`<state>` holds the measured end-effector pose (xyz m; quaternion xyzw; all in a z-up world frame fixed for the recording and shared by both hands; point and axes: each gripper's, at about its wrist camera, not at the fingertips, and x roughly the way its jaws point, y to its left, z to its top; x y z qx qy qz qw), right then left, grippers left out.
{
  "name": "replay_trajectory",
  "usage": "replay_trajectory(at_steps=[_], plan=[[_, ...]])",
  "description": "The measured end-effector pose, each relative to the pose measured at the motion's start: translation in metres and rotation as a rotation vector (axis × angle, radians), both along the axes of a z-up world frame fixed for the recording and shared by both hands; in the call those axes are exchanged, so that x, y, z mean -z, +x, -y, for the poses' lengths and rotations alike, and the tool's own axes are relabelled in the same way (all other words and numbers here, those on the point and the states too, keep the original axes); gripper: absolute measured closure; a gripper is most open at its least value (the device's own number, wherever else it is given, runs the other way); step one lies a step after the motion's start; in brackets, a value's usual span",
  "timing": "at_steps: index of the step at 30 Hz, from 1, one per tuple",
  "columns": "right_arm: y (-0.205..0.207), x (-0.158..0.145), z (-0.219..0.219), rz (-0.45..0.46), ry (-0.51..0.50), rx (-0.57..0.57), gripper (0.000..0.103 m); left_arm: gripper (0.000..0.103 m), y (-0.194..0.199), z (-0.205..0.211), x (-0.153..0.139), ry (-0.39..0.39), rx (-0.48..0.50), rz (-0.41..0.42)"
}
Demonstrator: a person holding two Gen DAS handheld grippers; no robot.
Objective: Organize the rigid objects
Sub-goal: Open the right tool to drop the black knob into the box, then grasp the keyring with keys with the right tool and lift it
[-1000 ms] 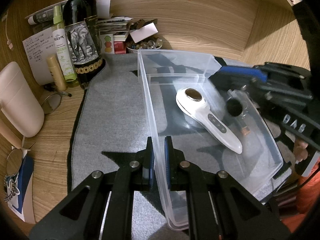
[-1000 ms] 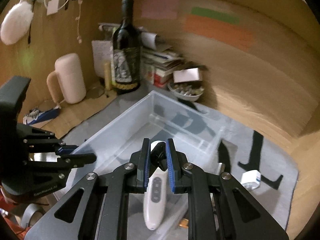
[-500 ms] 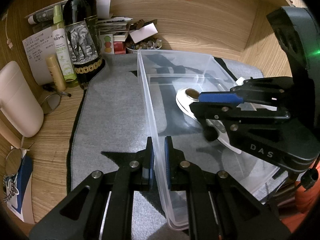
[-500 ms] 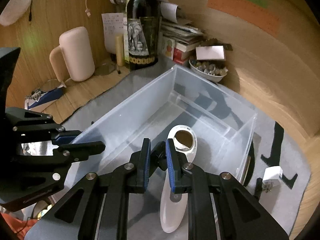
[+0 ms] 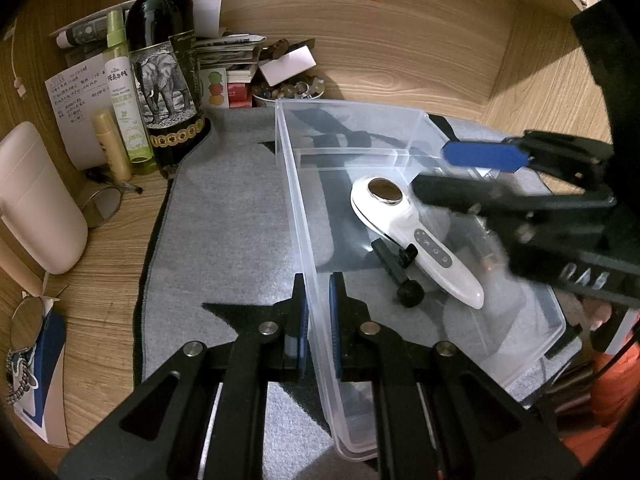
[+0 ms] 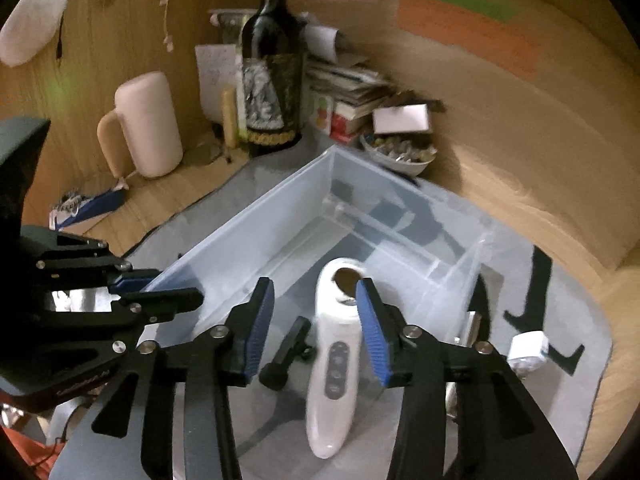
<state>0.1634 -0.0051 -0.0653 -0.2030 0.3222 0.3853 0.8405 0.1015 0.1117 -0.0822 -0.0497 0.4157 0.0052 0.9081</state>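
Observation:
A clear plastic bin [image 5: 416, 120] sits on a grey mat. My left gripper [image 5: 318, 312] is shut on the bin's near left wall [image 5: 308, 264]. Inside lie a white handheld device [image 5: 416, 236] and a small black clip-like piece [image 5: 396, 270]. In the right wrist view the device [image 6: 334, 356] and black piece [image 6: 286, 354] lie on the bin floor below my right gripper [image 6: 316, 328], which is open and empty above them. The right gripper also shows in the left wrist view [image 5: 472, 172], over the bin's right side.
A dark wine bottle [image 5: 166, 76], spray bottle [image 5: 126, 92], pink speaker-like object [image 5: 36, 200], books and a bowl of small items [image 5: 292, 90] crowd the back left. A white plug [image 6: 528, 350] and dark pieces [image 6: 478, 304] lie on the mat right of the bin.
My right gripper opened and let go of the black piece, which now lies in the bin beside the white device; the gripper has drawn back and up. The left gripper kept its hold.

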Motion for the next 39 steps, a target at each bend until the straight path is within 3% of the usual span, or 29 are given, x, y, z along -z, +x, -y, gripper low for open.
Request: replay_trajectory(at_steps=[10, 16, 27, 39], plan=[[0.009, -0.030, 0.042, 0.078, 0.051, 0.119, 0.060, 0.094, 0.000, 0.000, 0.000, -0.001, 0.000, 0.000], [0.020, -0.033, 0.075, 0.089, 0.059, 0.221, 0.057, 0.094, 0.000, 0.000, 0.000, -0.001, 0.000, 0.000], [0.045, 0.023, 0.114, -0.031, -0.022, 0.349, 0.056, 0.094, 0.000, 0.000, 0.000, -0.001, 0.001, 0.000], [0.063, 0.071, 0.139, -0.155, -0.093, 0.399, 0.056, 0.094, 0.000, -0.001, 0.000, 0.000, -0.001, 0.000]])
